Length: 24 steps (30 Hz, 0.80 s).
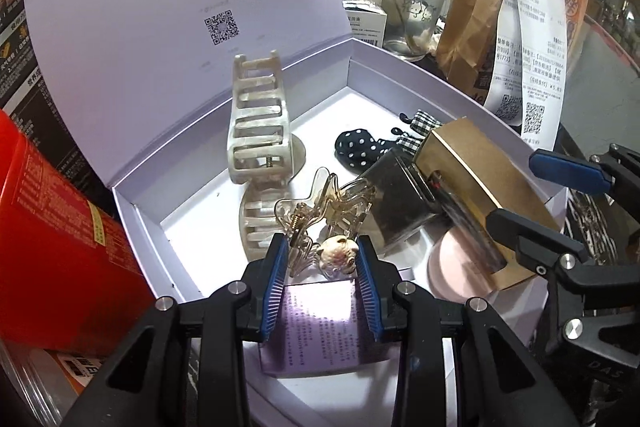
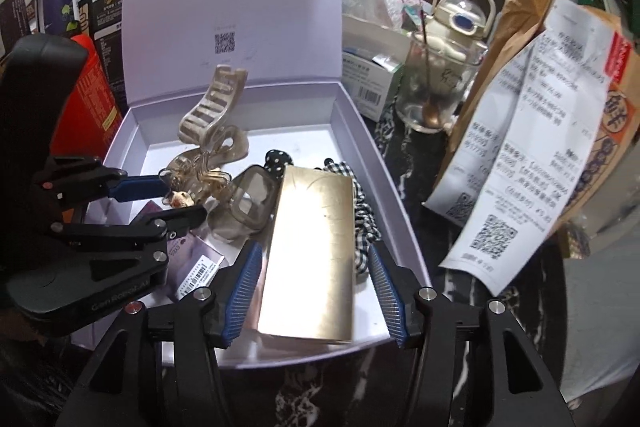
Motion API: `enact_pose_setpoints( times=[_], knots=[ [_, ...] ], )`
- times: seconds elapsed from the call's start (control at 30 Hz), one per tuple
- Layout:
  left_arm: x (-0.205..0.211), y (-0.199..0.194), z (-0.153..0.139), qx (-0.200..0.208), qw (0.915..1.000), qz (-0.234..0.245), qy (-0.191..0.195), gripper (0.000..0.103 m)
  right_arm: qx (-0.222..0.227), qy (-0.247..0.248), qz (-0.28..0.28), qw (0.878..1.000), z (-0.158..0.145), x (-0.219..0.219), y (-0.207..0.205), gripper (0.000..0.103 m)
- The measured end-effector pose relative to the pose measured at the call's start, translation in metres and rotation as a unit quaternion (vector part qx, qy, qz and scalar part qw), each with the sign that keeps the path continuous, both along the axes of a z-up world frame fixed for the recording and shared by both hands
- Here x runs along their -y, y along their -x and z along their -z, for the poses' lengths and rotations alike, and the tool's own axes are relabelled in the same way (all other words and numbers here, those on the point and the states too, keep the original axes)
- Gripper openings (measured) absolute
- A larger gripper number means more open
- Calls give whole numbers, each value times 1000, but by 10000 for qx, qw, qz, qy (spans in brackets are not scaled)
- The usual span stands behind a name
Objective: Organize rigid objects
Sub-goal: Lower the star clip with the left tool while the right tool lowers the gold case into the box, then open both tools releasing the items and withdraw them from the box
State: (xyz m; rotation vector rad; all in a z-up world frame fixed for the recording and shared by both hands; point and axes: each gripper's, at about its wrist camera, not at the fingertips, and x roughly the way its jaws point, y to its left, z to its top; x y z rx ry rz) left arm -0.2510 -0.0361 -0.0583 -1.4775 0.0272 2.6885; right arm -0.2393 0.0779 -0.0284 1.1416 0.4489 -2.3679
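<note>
The gold case (image 2: 312,251) lies in the lilac box (image 2: 360,131), long axis pointing away from the right gripper (image 2: 316,291), whose parted fingers seemingly don't touch it. Lid reads "uLucky". The left gripper (image 1: 322,267) is spread around a small clip (image 1: 340,251).

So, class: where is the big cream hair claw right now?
The cream hair claw stands upright at the back left of the open lilac box, behind the small clear claw clip.

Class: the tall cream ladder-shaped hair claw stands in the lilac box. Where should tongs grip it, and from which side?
Probably grip the tall cream ladder-shaped hair claw across its upright slatted upper half, coming from above. That half rises free of the lilac box, while the small clear hair clip crowds the spring hinge below.
</note>
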Motion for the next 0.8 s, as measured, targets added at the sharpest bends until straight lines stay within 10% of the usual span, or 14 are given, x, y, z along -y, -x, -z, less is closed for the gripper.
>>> enact_pose_setpoints(
  times=[0.5, 0.57, 0.63, 0.8],
  knots=[
    [-5, 3, -10, 48, 9999, -69, 59, 34, -30, 19, 169, 9999, -10, -13, -4, 55],
    [-6, 2, -12, 19, 9999, -74, 85, 47, -49, 39, 178, 9998, -12, -14, -4, 55],
    [-7, 0, -16, -40, 9999, -74, 63, 86, -73, 47, 201, 9998, -14, -17, -6, 55],
    [-9, -4, -23, -170, 9998, -77, 21, 91, -117, 49, 239, 9996, -18, -23, -9, 55]
  ],
)
